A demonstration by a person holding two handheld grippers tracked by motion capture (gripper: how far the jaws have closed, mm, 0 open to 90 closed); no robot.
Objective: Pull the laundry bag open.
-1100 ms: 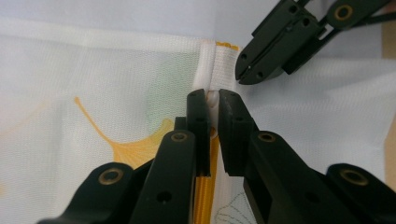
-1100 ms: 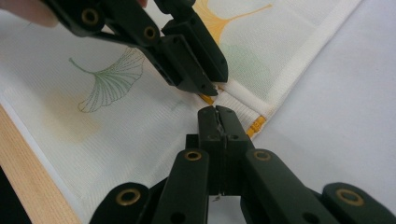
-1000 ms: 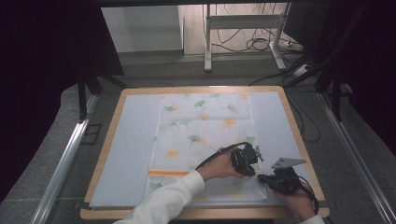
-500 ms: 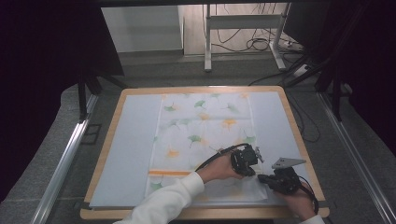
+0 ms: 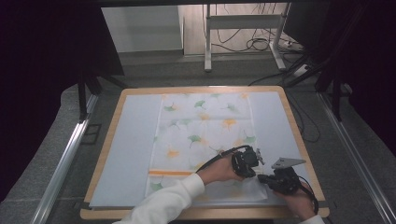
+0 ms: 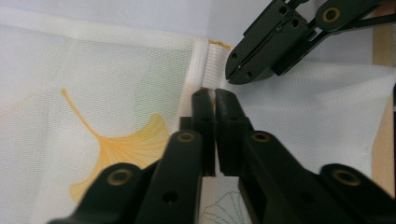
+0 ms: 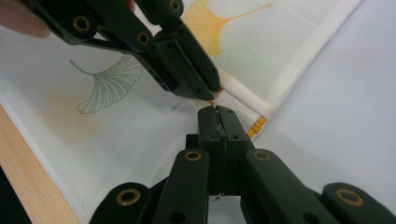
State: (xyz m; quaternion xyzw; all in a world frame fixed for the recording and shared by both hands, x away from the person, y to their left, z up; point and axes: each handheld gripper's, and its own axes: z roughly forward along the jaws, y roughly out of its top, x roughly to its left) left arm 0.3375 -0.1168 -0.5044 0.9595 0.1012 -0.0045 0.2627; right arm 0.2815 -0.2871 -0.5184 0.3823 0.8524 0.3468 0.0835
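Two tools meet at the lower right of the high view, over a white cloth (image 5: 205,135) printed with ginkgo leaves, spread mid-desk on a pale blue mat (image 5: 130,149) covering the wooden desk (image 5: 299,140). Cloth's near edge is partly hidden by a white sleeve (image 5: 163,203) and the hands. Left tool (image 6: 215,95): jaws clenched on a raised fold of the cloth by its white hem. Right tool (image 7: 217,112), just right of it, tips almost touching: jaws clenched on the same hem near an orange stripe (image 7: 257,125). Orange band (image 5: 170,172) crosses the cloth lower left.
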